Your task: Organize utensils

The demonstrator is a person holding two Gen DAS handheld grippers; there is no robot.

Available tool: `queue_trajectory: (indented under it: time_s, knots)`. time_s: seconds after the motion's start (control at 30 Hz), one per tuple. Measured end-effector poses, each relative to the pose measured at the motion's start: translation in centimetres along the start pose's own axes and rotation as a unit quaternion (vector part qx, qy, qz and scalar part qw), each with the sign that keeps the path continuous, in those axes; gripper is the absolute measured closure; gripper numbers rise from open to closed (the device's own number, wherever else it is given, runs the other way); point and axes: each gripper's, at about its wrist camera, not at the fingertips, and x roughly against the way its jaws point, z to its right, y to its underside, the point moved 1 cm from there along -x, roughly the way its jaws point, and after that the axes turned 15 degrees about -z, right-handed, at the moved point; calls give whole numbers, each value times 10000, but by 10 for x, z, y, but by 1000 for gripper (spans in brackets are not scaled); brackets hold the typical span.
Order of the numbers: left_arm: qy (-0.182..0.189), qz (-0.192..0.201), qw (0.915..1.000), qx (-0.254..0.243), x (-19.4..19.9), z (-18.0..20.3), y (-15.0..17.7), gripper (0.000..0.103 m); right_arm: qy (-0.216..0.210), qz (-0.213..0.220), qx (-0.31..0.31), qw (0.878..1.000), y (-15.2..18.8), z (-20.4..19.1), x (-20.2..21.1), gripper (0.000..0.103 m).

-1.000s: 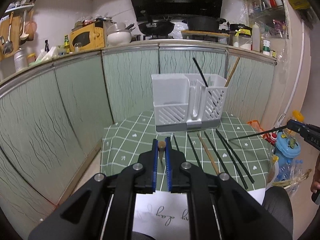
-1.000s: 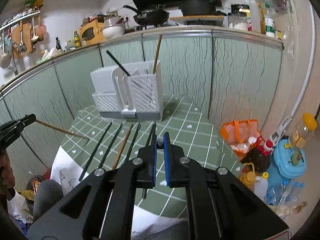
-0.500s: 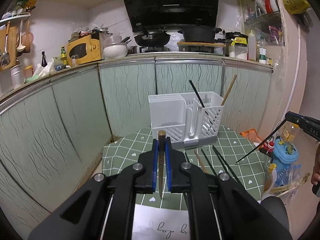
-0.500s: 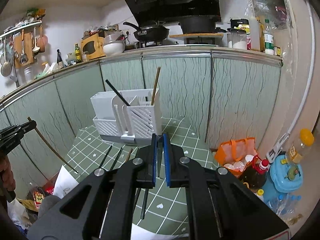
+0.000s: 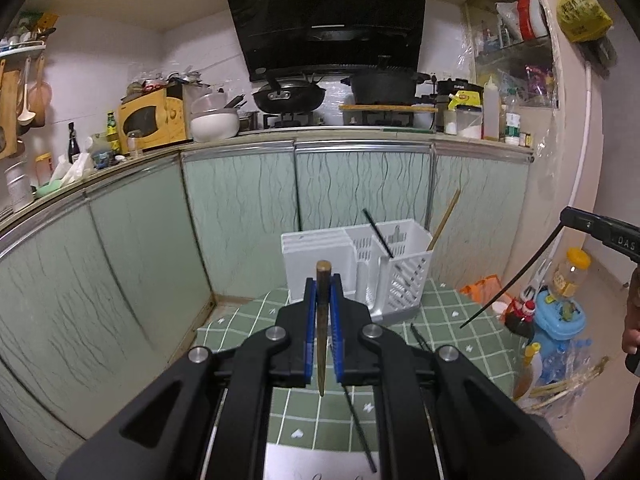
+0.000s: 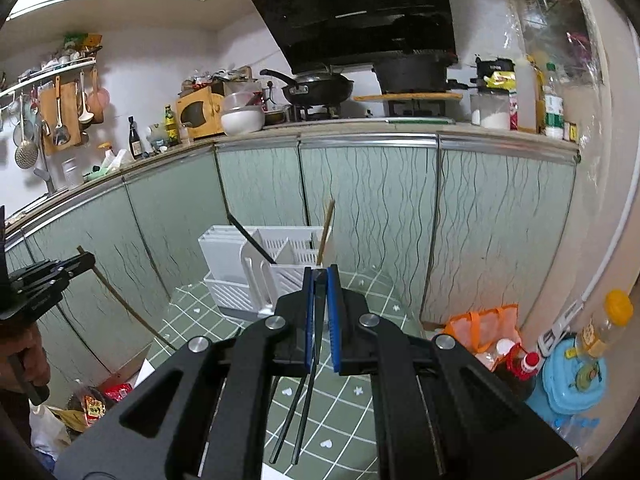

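Chopsticks in both tongs: left tongs [image 5: 323, 312] clamp a brown chopstick [image 5: 322, 332], right tongs [image 6: 320, 316] pinch a black chopstick [image 6: 317, 320], both raised over the desk [image 5: 452, 320], tips down, I'd say for dropping into the rack [image 5: 320, 252].

Left gripper [image 5: 322, 300]: lifted from low over the green checked table [image 5: 448, 320] to well above it; tilted up toward the counter.
Brown chopstick [image 5: 322, 320]: carried up off the table, swung from flat to steeply hanging, tip down.
Right gripper [image 6: 319, 304]: raised likewise, clear of the table.
Black chopstick [image 5: 516, 276]: swung from near level to slanting down, point above the cloth.
White utensil holder [image 5: 360, 264]: dropped lower in both views.
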Motion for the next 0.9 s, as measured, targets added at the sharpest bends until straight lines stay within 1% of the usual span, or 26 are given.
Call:
queue_trajectory:
  time_s: [0.13,0.2,0.4,0.5,0.57,0.7,0.77,0.9]
  knots:
    - [68,76,9999,-69,0,6,-23,95,-113,40,82,9999,-22,-4,5,97]
    - [114,112,9998,-98,0,9,-34,95,-236,24,107,9997,-33,-4,5,97]
    - [367,224,9989,-211,0,21,-79,95,-324,17,260,9991,-65,-9,1,97]
    - [543,287,9977,-272,-1,27,-101,95,-335,55,351,9988,-83,-11,-1,97]
    - [729,321,9964,-298,-3,30,-116,95,-340,85,393,9986,-97,-11,-3,97]
    - [986,358,9939,-354,-17,37,-147,95,-323,105,458,9984,-123,-9,-13,97]
    - [963,390,9938,-397,-26,42,-158,95,-295,99,511,9982,-134,-9,-22,97]
    - [1087,360,9921,-507,-51,52,-176,95,-284,33,514,9983,-149,-3,-46,97]
